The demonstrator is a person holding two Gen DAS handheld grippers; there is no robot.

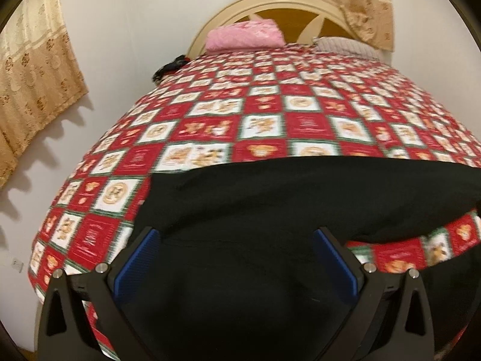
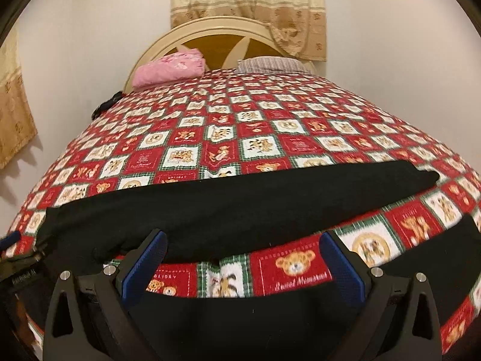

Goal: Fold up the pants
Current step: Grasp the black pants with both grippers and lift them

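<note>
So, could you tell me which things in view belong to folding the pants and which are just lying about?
For the job:
black pants, spread across the bedspread
left gripper, open above the pants
right gripper, open at the near pant leg

Lying about:
pink folded cloth by the headboard
striped pillow
dark item at the bed's left edge
curtains

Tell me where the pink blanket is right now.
The pink blanket lies at the bed's far end, left side in both views, against the headboard, beside a striped pillow.
</note>
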